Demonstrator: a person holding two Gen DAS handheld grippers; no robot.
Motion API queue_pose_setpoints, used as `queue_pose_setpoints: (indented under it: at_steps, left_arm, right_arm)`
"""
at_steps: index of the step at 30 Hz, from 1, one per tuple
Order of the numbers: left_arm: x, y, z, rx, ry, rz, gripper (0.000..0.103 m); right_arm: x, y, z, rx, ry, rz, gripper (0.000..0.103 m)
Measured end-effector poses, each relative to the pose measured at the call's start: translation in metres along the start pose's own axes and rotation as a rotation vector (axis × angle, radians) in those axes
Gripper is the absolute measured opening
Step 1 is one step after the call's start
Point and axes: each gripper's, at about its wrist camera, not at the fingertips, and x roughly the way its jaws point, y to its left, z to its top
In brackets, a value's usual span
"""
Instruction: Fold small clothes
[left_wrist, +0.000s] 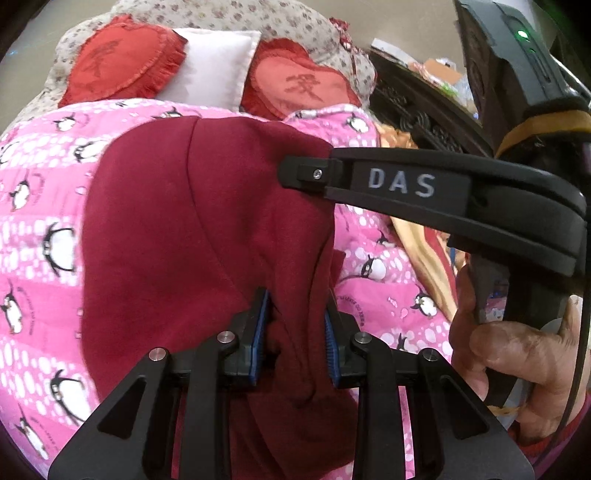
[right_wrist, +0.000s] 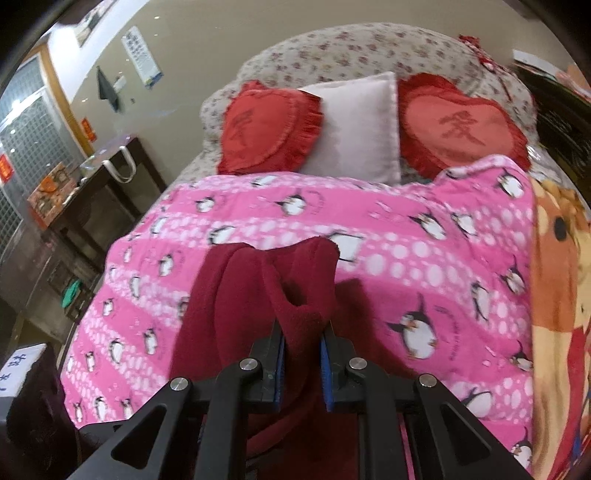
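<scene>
A dark red fleece garment (left_wrist: 207, 229) hangs lifted above a pink penguin-print quilt (left_wrist: 33, 221). My left gripper (left_wrist: 295, 332) is shut on a bunched fold of the garment, cloth filling the gap between its blue pads. In the right wrist view my right gripper (right_wrist: 303, 365) is shut on another bunch of the same garment (right_wrist: 236, 295), which drapes down to the left over the quilt (right_wrist: 424, 258). The right gripper's body (left_wrist: 424, 192), marked DAS, shows at the right of the left wrist view, its tip at the garment's upper right edge.
Two red heart cushions (right_wrist: 461, 125) and a white pillow (right_wrist: 354, 129) lean on a floral headboard (right_wrist: 351, 48) at the far end of the bed. An orange cartoon blanket (right_wrist: 561, 295) lies at the right. A dark side table (right_wrist: 92, 206) stands left of the bed.
</scene>
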Motion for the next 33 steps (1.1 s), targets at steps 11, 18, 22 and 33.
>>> queue_pose_setpoints:
  at_steps: [11, 18, 22, 33]
  left_arm:
    - [-0.015, -0.006, -0.014, 0.097, 0.047, -0.098, 0.044]
    - [-0.065, 0.035, -0.046, 0.098, -0.014, -0.024, 0.046]
    - [-0.061, 0.058, -0.060, 0.059, 0.002, 0.044, 0.046]
    - [-0.045, 0.063, -0.080, 0.057, 0.043, 0.091, 0.046]
  right_arm:
    - [0.028, -0.039, -0.020, 0.102, 0.027, -0.062, 0.047]
    - [-0.033, -0.027, -0.046, 0.128, -0.006, 0.076, 0.048]
    - [-0.043, 0.001, -0.078, 0.112, 0.024, 0.168, 0.048]
    - [-0.031, 0.018, -0.148, 0.054, 0.081, 0.101, 0.007]
